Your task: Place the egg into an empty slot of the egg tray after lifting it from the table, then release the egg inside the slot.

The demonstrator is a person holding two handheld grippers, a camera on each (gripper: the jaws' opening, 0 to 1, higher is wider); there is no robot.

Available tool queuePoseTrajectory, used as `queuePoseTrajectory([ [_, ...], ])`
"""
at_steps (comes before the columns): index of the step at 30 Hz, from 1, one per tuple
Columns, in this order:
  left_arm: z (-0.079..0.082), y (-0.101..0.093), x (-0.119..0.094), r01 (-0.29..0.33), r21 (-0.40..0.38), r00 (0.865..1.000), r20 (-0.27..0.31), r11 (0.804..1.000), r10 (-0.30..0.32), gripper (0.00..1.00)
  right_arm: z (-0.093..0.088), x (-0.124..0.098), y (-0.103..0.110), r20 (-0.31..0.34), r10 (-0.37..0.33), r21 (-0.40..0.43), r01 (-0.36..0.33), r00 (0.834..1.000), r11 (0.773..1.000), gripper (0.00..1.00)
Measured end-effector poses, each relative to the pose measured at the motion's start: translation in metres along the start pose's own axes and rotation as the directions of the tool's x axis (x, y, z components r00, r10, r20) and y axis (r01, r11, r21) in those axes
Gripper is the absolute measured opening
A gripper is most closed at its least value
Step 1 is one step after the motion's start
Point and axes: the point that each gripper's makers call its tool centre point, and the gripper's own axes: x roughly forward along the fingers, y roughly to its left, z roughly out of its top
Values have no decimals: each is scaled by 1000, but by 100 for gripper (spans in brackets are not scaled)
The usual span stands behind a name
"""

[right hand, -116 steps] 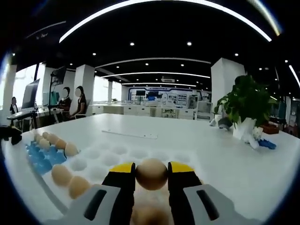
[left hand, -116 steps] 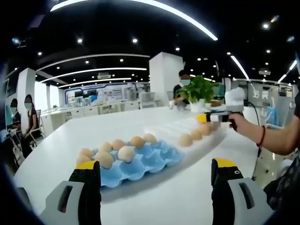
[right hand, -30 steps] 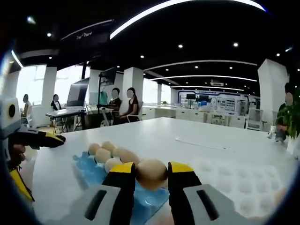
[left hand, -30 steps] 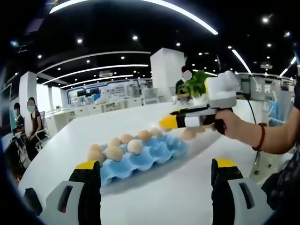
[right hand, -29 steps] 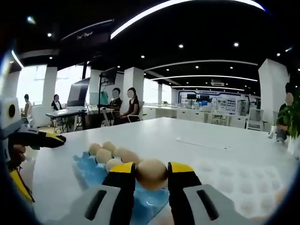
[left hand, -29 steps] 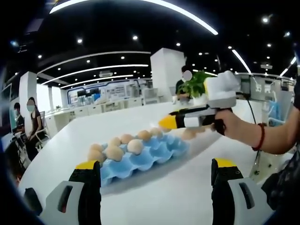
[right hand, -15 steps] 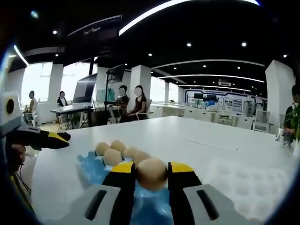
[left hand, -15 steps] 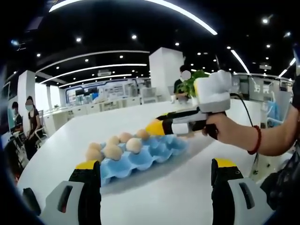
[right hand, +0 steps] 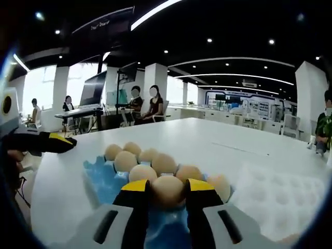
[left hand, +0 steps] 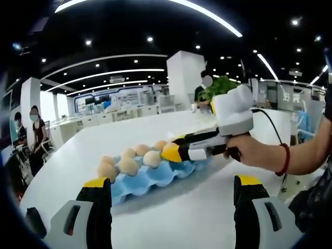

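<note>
A blue egg tray (left hand: 155,176) lies on the white table (left hand: 197,218) with several tan eggs (left hand: 127,165) in its far slots. In the right gripper view, my right gripper (right hand: 167,185) is shut on a tan egg (right hand: 167,194), low over the near side of the blue egg tray (right hand: 106,176), just in front of the eggs (right hand: 164,163) seated there. The right gripper (left hand: 174,152) reaches in from the right of the left gripper view, its yellow tip over the tray. My left gripper (left hand: 172,181) stands open, short of the tray, with nothing between its fingers.
A white moulded tray (right hand: 277,194) lies right of the blue one. The left gripper (right hand: 46,141) shows at the far left of the right gripper view. A person's hand (left hand: 254,153) holds the right gripper. A potted plant (left hand: 220,85) stands at the table's far end. People sit beyond.
The right gripper has carried the egg further over the blue tray and lower, so the seated eggs loom closer. The left gripper has stayed put and open.
</note>
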Motion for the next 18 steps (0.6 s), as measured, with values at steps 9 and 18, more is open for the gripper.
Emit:
queuePoseTrajectory([
  [9,-3,-1,3,1,4,1000,-16,1000,-1,100,-3,2,-2,-1,-1,51,1,1000,999,29],
  [18,-2,-2,2,-4,3,1000,-13,1000,4,100,-5,2,-3,-16,8,111,-7,1000,994,29],
])
